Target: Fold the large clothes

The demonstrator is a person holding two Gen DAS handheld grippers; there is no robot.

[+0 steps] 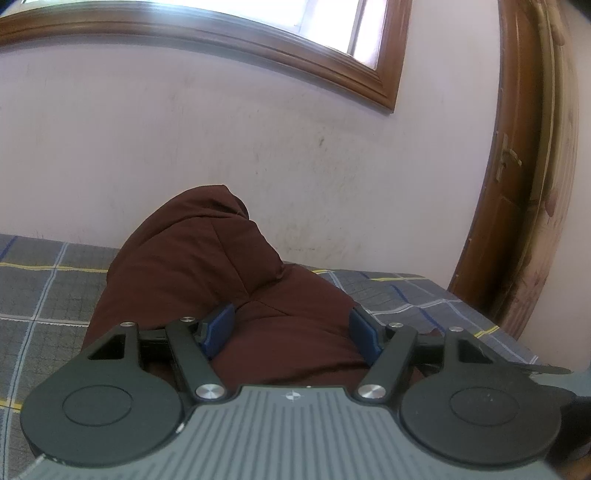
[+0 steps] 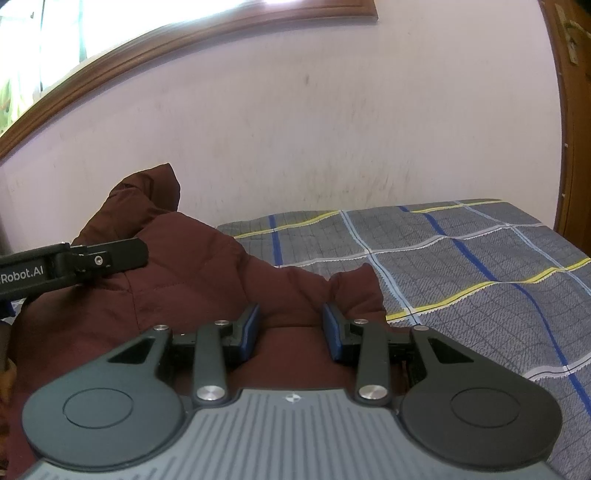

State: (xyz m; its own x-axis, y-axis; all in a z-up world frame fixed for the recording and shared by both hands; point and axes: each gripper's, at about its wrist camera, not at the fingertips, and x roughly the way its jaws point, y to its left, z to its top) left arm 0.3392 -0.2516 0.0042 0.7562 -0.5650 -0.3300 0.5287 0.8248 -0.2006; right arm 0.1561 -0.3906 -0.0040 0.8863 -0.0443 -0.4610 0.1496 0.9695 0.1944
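Item: maroon quilted jacket [image 1: 207, 266], bunched on a bed with grey plaid bedsheet [image 2: 461, 266]; two handheld grippers over it.

Left gripper [image 1: 291, 332]: jaws spread wide, blue pads [image 1: 218, 330] set apart with jacket fabric bulging up in the gap; pads sit at or against the cloth, but neither pinches it. Right gripper [image 2: 290, 330]: jaws likewise spread, somewhat narrower, blue pads on either side of a raised fold near the jacket's right edge; nothing clamped. In the right wrist view the left gripper's black body enters from the left edge, lying over the jacket's upper mound. Jacket: heaped against the pale pink wall [image 1: 258, 147], one peak standing up, bulk lying under both tools. Surroundings: wood-framed window [image 1: 258, 33] above; wooden door [image 1: 517, 184] to the right.
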